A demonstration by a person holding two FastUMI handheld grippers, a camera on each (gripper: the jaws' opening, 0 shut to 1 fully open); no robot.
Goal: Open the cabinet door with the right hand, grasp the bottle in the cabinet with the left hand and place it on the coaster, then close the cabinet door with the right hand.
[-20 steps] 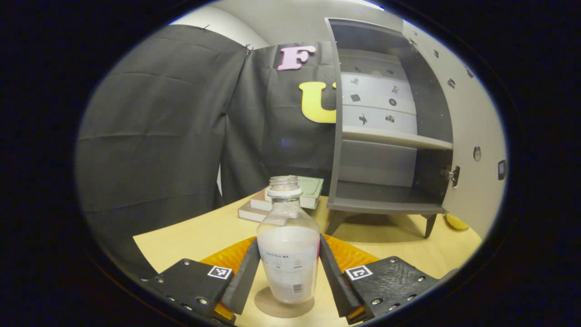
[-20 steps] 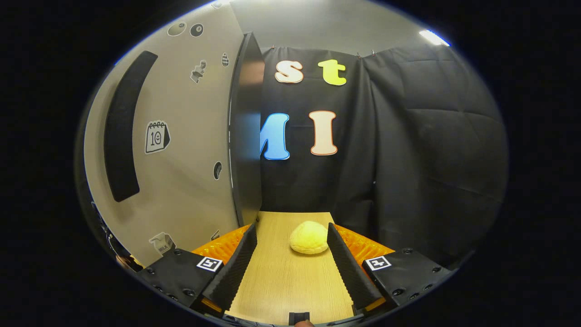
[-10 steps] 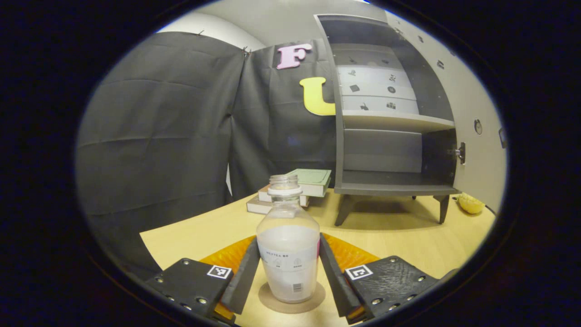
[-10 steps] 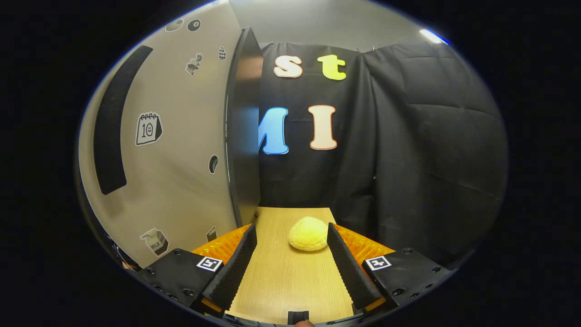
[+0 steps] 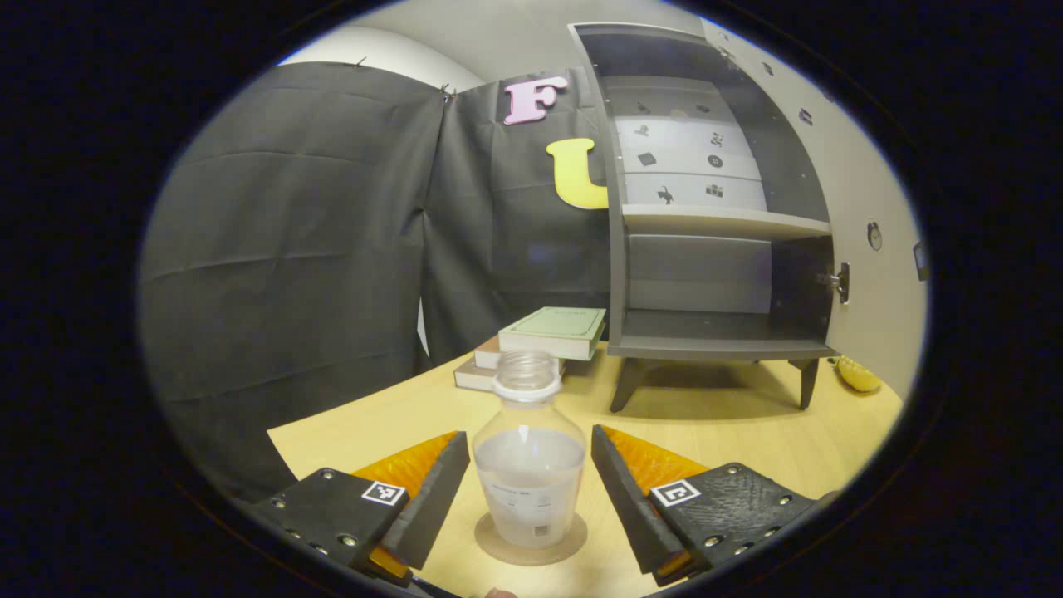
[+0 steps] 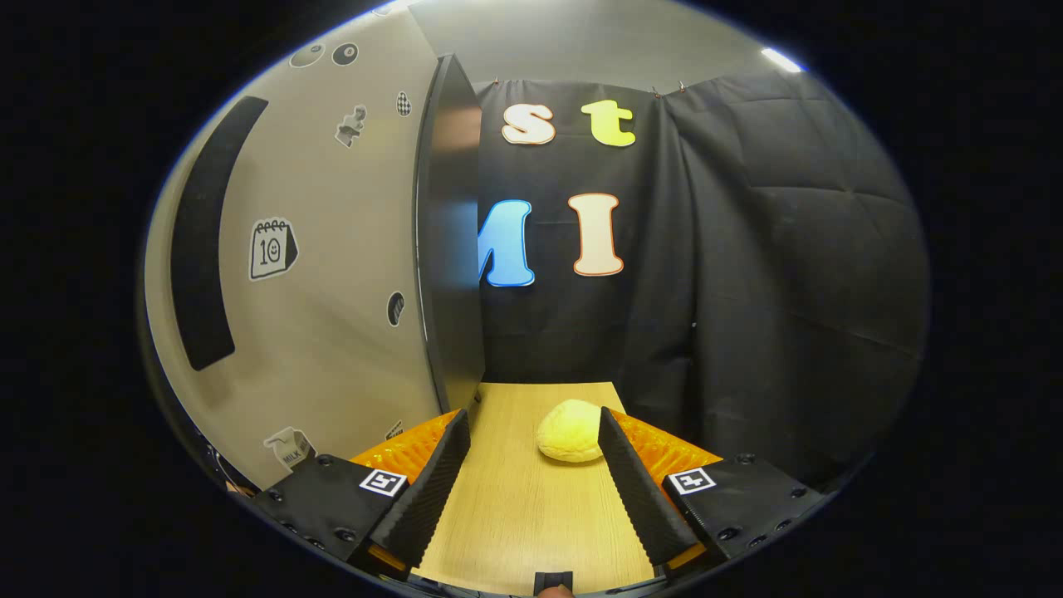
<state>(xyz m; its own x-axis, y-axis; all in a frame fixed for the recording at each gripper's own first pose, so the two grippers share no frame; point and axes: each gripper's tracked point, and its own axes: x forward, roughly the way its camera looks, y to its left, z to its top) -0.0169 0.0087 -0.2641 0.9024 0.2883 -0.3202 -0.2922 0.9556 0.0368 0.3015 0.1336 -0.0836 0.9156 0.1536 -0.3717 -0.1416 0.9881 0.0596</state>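
Now bottle (image 5: 528, 473) upright on coaster (image 5: 573, 544)

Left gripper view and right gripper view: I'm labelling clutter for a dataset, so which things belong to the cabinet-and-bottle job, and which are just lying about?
Job:
bottle, standing on the coaster
cabinet, its door open
left gripper, open around the bottle
right gripper, open

Lying about:
stacked books
yellow bun-like lump on the table
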